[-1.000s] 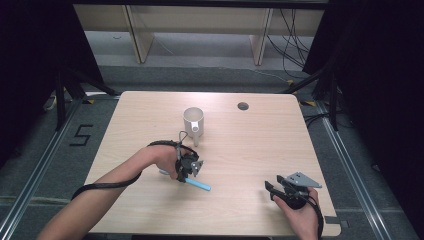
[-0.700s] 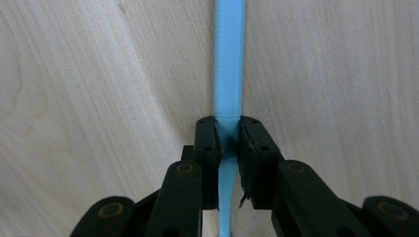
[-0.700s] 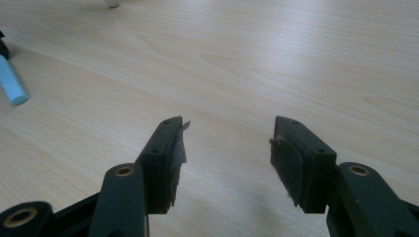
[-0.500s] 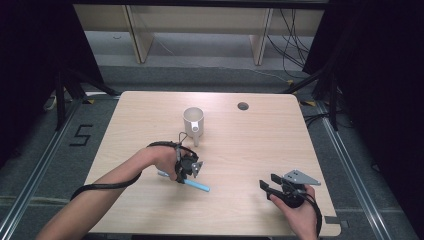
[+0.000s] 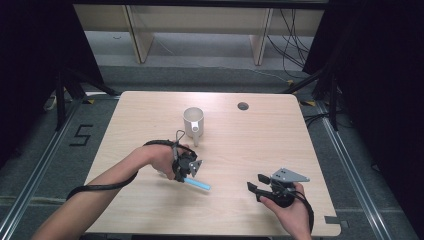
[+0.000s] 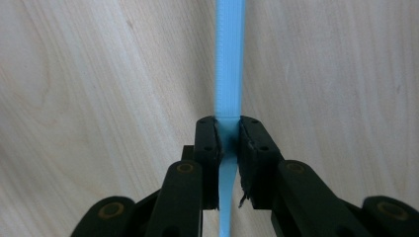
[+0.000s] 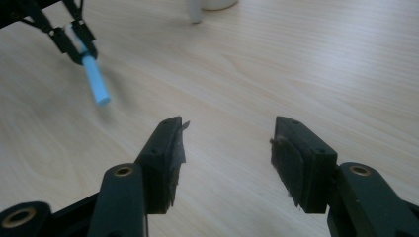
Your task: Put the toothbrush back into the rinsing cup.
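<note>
Light-blue stick (image 5: 196, 183), white mug (image 5: 193, 121)

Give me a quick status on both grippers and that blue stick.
Left gripper shut on the blue stick, held low over the table. Right gripper open, empty, near the front edge. White mug stands behind; nothing between.

L tongs (image 6: 228, 143) clamped on blue strip (image 6: 230, 59) | over wood table (image 6: 99, 74)

High view: fixed overhead, facing forward and down across the whole surface (image 5: 150, 115); left gripper view: close, straight down onto wood; right gripper view: low, skimming toward the blue stick (image 7: 95, 79), shared with both others.
</note>
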